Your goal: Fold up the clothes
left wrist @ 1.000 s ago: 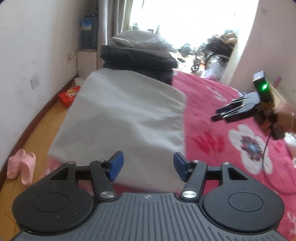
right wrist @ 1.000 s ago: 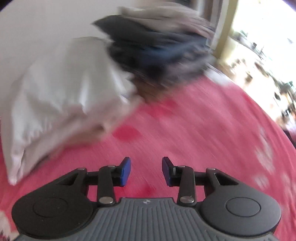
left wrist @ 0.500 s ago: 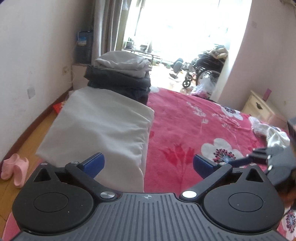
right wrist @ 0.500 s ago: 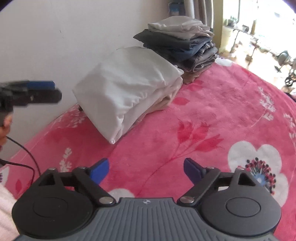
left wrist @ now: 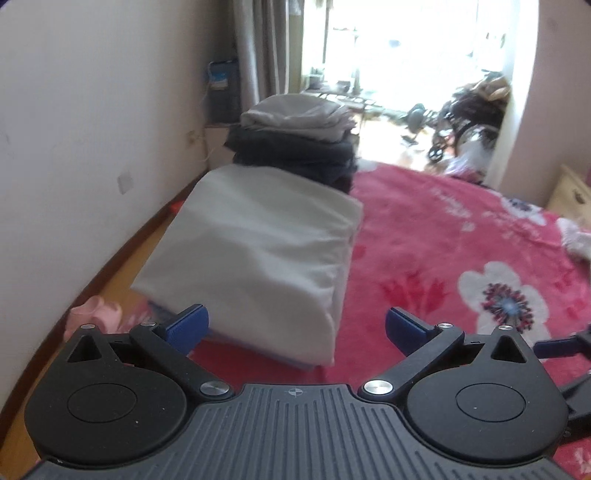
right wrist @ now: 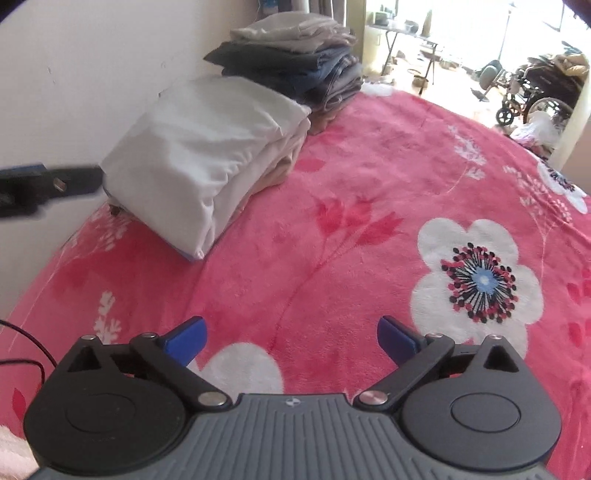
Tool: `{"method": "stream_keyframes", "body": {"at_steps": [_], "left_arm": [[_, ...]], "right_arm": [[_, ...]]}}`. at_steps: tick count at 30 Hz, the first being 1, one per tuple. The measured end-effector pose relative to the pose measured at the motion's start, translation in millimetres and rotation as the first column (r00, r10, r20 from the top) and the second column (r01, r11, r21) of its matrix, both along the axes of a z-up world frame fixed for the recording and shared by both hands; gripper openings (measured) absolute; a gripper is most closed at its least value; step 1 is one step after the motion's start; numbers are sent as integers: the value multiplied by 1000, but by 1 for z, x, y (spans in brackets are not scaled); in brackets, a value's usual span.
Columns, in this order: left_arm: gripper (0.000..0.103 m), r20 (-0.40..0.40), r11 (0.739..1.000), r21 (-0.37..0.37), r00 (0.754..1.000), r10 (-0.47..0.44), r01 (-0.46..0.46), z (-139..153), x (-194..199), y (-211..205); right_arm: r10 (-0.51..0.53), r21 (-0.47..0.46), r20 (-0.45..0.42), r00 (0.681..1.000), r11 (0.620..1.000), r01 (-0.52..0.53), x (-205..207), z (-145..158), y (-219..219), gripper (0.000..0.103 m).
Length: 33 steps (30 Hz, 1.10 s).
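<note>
Your left gripper (left wrist: 295,328) stands wide open and empty; your right gripper (right wrist: 291,338) is still opening, nothing between its jaws. The folded white garment (right wrist: 207,155) lies on the pink blanket (right wrist: 369,206) at ten o'clock in the right view, touching the stack of folded clothes (right wrist: 291,62) beyond it.

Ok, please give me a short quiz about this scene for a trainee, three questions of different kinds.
1. True or false: the white bundle lies on the floor.
2. What lies on top of the dark stack? A) a light grey garment B) a pink slipper C) a towel with flowers
3. Fill in: the right gripper holds ____ between its fingers.

Key
1. False. It lies on the red blanket, near the edge by the wall.
2. A, the light grey garment.
3. Nothing. Its jaws are opening over bare blanket. The left gripper is open too and grips nothing.
</note>
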<state>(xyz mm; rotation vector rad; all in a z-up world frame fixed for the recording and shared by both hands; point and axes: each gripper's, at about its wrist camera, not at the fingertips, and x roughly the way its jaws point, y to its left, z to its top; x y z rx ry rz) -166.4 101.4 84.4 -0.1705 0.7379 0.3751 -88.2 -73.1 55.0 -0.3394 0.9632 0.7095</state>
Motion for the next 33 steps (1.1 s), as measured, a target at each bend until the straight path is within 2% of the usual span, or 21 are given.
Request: {"method": "stream_keyframes", "body": {"at_steps": [3, 6, 10, 17, 23, 33], "left_arm": [[103, -42, 998, -1, 998, 55, -56, -5, 0, 0], [103, -63, 993, -9, 991, 117, -118, -7, -7, 5], [103, -51, 982, -25, 981, 188, -189, -4, -22, 12], [103, -34, 962, 53, 963, 268, -266, 5, -37, 19], [103, -2, 940, 46, 941, 338, -337, 13, -51, 29], [103, 4, 948, 64, 950, 313, -313, 15, -49, 19]], "right_arm": [[16, 10, 49, 999, 1000, -16, -14, 10, 4, 102], [32, 16, 54, 998, 999, -33, -30, 17, 4, 102], [40, 2, 62, 997, 999, -40, -46, 21, 8, 102], [24, 31, 103, 994, 999, -28, -61, 39, 18, 103], [25, 50, 115, 993, 998, -31, -70, 47, 24, 103], [-2, 50, 129, 992, 999, -4, -73, 50, 25, 103]]}}
